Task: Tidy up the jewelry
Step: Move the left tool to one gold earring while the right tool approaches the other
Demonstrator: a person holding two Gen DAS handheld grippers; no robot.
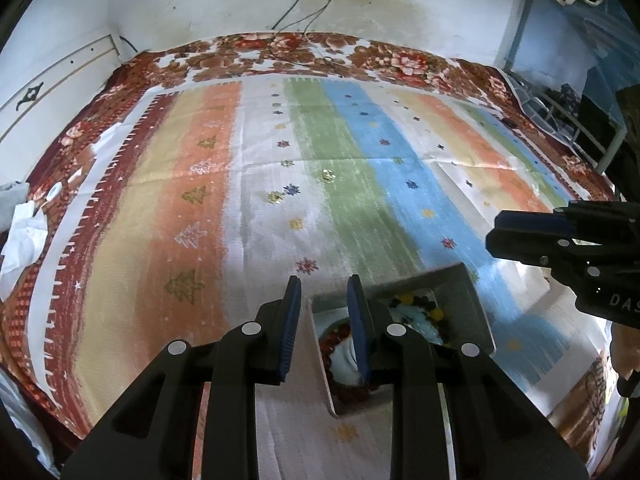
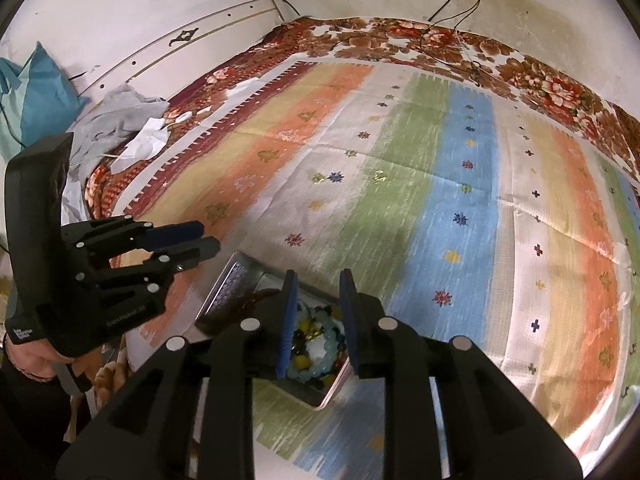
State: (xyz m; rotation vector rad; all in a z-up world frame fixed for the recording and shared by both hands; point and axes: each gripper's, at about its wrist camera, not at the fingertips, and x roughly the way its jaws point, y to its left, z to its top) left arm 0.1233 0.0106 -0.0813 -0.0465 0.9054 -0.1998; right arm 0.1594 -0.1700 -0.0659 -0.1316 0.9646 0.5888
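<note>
The metal tray (image 2: 325, 394) of beaded bracelets (image 2: 316, 354) sits directly under the right gripper (image 2: 316, 322), whose jaws stand narrowly apart and empty above the beads. The left gripper (image 1: 324, 330), equally narrow and empty, hangs over the tray's edge, just beside it. Two gold earrings (image 1: 329, 175) lie well ahead on the striped cloth (image 1: 200, 200); fetching those seems best done singly, approaching low.

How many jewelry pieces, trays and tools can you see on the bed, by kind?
Beaded bracelets in the tray: 3, a red one, a pale blue one and a yellow-and-dark one.
Gold earrings on the striped cloth: 2.
Metal tray: 1.
Tools: 2, left tool, right tool.
Total: 8.
</note>
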